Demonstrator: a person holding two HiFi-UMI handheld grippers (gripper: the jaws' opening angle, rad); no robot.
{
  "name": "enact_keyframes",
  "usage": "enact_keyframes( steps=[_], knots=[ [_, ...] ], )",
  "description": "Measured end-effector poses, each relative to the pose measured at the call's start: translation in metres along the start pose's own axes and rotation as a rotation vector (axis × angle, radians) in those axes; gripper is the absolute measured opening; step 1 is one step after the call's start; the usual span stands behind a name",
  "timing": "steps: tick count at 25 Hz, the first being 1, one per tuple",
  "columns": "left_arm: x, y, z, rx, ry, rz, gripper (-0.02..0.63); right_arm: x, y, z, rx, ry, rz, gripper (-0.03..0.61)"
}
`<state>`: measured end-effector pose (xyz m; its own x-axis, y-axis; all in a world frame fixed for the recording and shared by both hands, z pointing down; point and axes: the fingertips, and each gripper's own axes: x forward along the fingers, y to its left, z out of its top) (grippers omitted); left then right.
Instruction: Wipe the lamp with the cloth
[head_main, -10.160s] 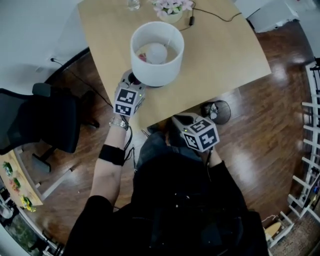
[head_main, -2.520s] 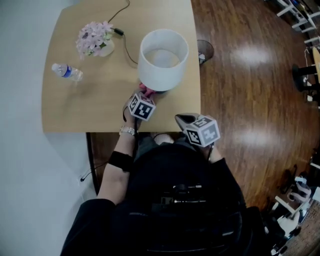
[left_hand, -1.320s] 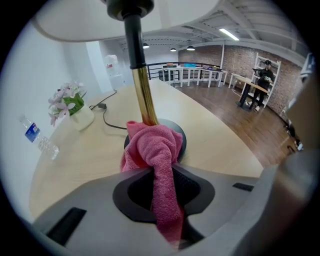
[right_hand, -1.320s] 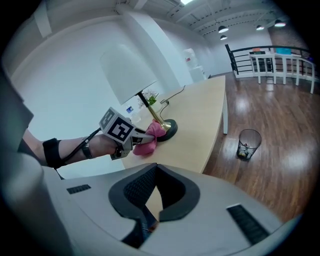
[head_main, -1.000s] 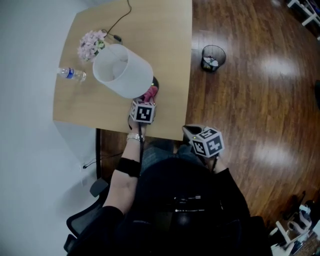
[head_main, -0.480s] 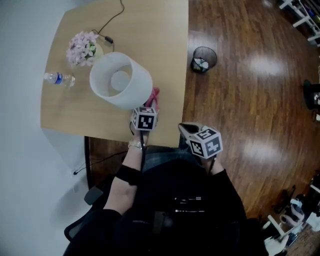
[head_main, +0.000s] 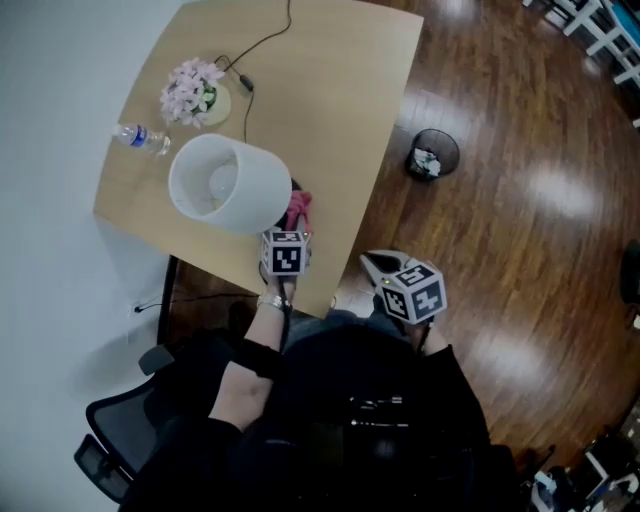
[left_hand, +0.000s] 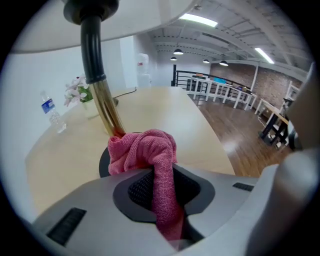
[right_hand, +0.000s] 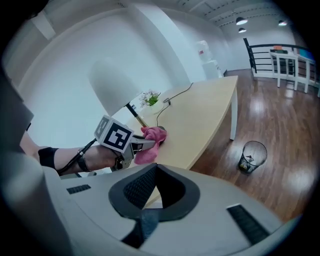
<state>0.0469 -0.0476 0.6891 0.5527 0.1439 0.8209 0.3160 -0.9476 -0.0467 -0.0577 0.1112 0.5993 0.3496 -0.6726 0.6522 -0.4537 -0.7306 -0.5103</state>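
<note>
The lamp's white shade (head_main: 225, 185) stands on the wooden table (head_main: 330, 90) near its front edge. From the left gripper view I see its brass stem (left_hand: 102, 97) rising from a black base (left_hand: 104, 161). A pink cloth (left_hand: 150, 150) is bunched against the foot of the stem, with my left gripper (left_hand: 159, 175) shut on it. From above, the cloth (head_main: 298, 212) shows between the shade and the left gripper (head_main: 291, 232). My right gripper (head_main: 376, 263) hangs off the table over the floor, shut with nothing in it (right_hand: 156, 174). It looks at the cloth (right_hand: 152, 140) from the side.
A pot of pale flowers (head_main: 195, 92) and a water bottle (head_main: 140, 137) stand behind the lamp, and a cable (head_main: 265, 45) runs across the tabletop. A wire bin (head_main: 433, 155) stands on the wooden floor to the right. An office chair (head_main: 120, 430) is at lower left.
The head view has swung, so the table sits differently in it. My left gripper has rolled a little, still holding the cloth at the lamp's foot. The right gripper has shifted sideways off the table.
</note>
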Motion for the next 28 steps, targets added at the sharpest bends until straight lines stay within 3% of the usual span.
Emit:
enact_keyframes(
  steps=[7,12,16,21,28],
  knots=[
    [0.012,-0.01,0.018,-0.128,-0.018,0.181,0.083,-0.036,-0.051,-0.008,-0.042,0.046,0.065,0.006],
    [0.033,-0.012,0.04,-0.226,-0.032,0.228,0.084,-0.059,-0.069,-0.008,-0.063,0.058,0.108,0.006],
    [0.042,-0.015,0.048,-0.213,-0.023,0.216,0.084,-0.068,-0.076,-0.005,-0.093,0.059,0.122,0.006],
    [0.016,-0.048,0.059,-0.079,-0.104,0.149,0.083,-0.072,-0.087,0.0,-0.066,0.051,0.109,0.006],
    [-0.026,-0.015,0.005,-0.195,-0.102,0.215,0.083,-0.064,-0.084,0.011,-0.097,0.078,0.119,0.006]
  ],
)
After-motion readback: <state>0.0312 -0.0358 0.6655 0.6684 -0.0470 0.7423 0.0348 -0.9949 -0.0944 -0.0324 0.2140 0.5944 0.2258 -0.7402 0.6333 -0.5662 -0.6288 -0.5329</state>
